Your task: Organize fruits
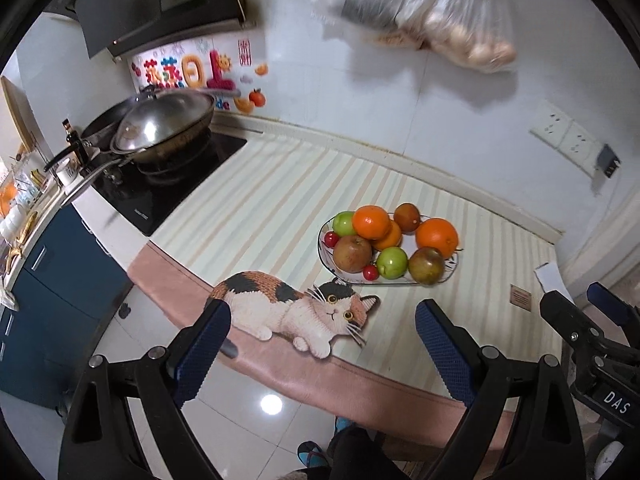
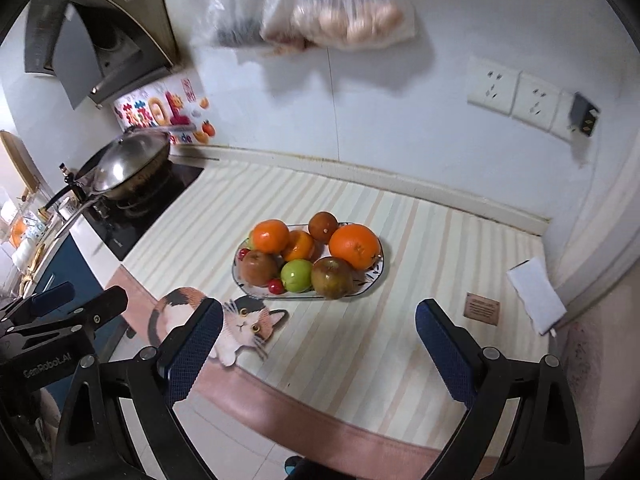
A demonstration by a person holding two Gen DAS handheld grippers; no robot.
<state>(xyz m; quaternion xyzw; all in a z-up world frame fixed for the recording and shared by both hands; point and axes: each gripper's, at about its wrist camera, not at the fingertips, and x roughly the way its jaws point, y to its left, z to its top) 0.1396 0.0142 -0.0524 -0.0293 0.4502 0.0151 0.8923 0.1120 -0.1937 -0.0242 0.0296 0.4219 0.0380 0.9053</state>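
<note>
Reading what print there is: the right gripper's (image 2: 318, 340) body, seen at the edge of the left view, carries "DAS", and the left gripper's (image 1: 322, 340) body in the right view reads "GenRobot.AI". A colourful wall sticker (image 1: 188, 70) beside the wok (image 1: 160, 126) bears Chinese characters, too blurred to make out. Both tools hang released above the counter's near edge, fingers spread wide with nothing between them. An oval plate (image 2: 370, 280) on the striped mat (image 2: 420, 340) holds all the fruit: oranges (image 2: 354, 246), brownish apples (image 2: 332, 278), green apples (image 2: 297, 275) and small red cherries (image 2: 276, 286). Two clear bags (image 2: 340, 8) hang on the wall, one perhaps holding eggs.
</note>
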